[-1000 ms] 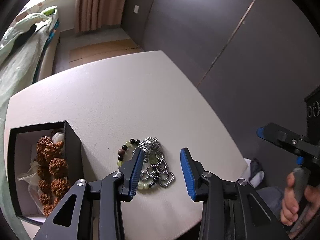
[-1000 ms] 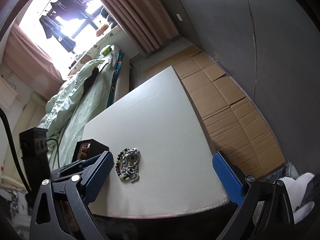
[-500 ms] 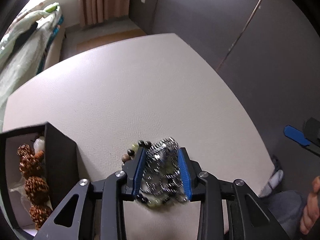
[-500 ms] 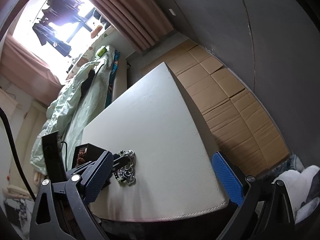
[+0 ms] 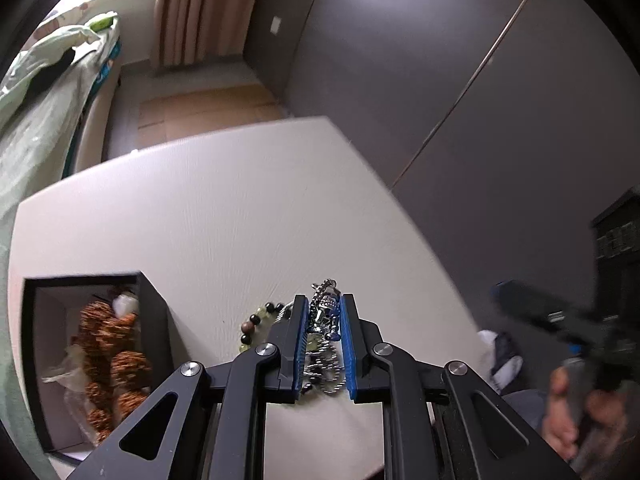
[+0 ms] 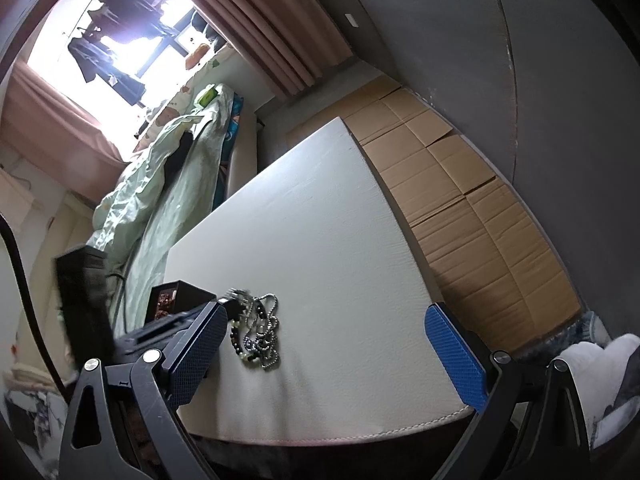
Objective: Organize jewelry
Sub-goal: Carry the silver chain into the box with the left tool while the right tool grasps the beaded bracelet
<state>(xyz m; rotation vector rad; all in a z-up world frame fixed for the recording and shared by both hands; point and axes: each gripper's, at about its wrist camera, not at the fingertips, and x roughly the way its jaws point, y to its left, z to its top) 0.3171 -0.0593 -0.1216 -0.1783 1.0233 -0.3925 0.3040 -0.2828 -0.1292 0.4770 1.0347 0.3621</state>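
My left tool (image 5: 323, 320) is clenched on a silver metal chain (image 5: 326, 314), the blue pads pinching it from both sides just above the white counter (image 5: 248, 208). The chain's long axis runs straight along the fingers, pointing forward and away from the camera; its far end pokes out just past the fingertips, and looser links trail back between the pads toward the tool's body.

Just left of the left finger (image 5: 294, 332), a bracelet of pale green and dark beads (image 5: 256, 326) lies on the counter in a short arc, partly hidden under the tool. Further left stands an open black box (image 5: 150, 312), touching the counter, with a string of knobbly brown seed beads (image 5: 112, 356) and a small white piece inside it.

From the right wrist camera, the same tangle of chain and beads (image 6: 260, 338) lies near the counter's near-left corner, stretched roughly toward and away from that lens, with the black box (image 6: 188, 290) just behind it and the left tool (image 6: 234, 306) at its far end. I cannot tell from this view how much of the pile is lifted.

My right tool (image 6: 326, 354) is released, its blue pads spread wide, hanging off the near edge of the counter with the jewelry well to the left of its gap, just beside its left finger (image 6: 198, 354). In the left camera it appears only as a blurred dark shape (image 5: 560, 320) at the right.
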